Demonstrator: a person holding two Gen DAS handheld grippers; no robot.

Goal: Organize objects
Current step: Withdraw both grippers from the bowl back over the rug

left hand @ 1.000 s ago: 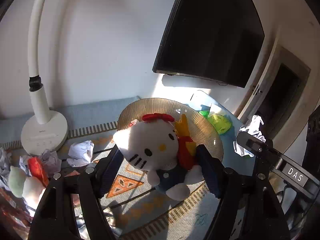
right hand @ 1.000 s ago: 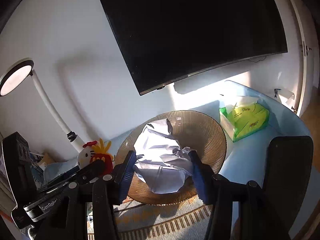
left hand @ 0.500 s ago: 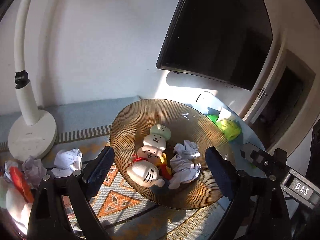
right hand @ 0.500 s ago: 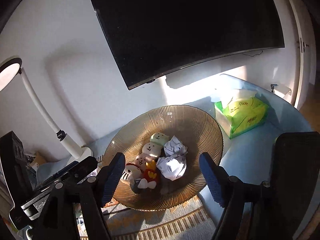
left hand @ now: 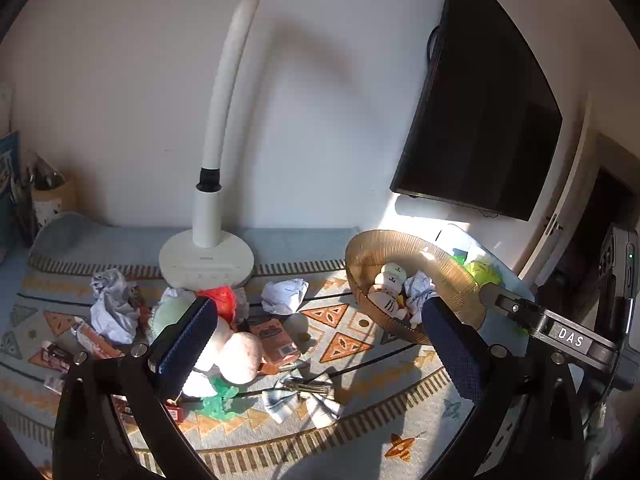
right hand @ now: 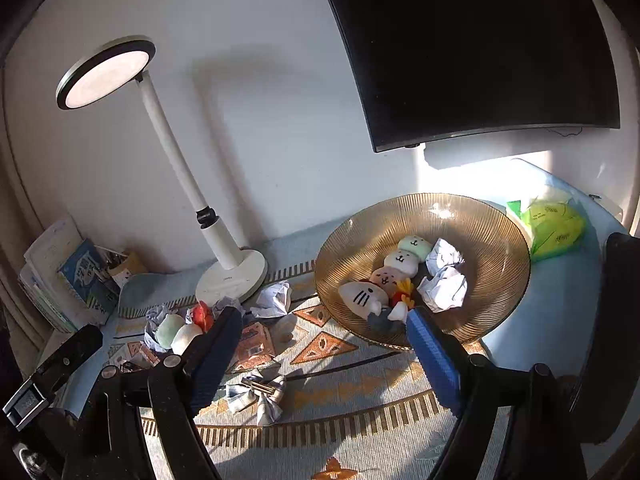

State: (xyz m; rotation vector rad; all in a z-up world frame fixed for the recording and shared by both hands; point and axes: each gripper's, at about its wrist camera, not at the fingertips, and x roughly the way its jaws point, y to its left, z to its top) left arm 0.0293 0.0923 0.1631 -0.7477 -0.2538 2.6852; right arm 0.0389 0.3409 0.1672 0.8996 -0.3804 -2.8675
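Observation:
An amber ribbed glass bowl (left hand: 404,248) (right hand: 480,220) stands on the patterned mat. It holds a white cat plush (right hand: 360,294), a dumpling-skewer plush (right hand: 402,258) and crumpled paper (right hand: 444,284). My left gripper (left hand: 316,312) hovers over the mat left of the bowl, its jaws opening wide with nothing held. Below it lie a crumpled paper ball (left hand: 285,295), a pink-and-white skewer plush (left hand: 240,354), a snack box (left hand: 274,338) and a plaid bow clip (left hand: 296,394). My right gripper (right hand: 323,318) is just left of the bowl, also opening and holding nothing.
A white desk lamp (left hand: 206,264) stands at the back of the mat, and a dark screen (left hand: 480,120) hangs on the wall. A green tissue pack (right hand: 556,228) sits right of the bowl. Books (right hand: 60,280) lean at far left. More paper (left hand: 112,304) and wrappers litter the mat's left side.
The left gripper let go of the white cat plush and the right let go of its crumpled paper; both now lie in the bowl. Both grippers opened and swung left, away from the bowl.

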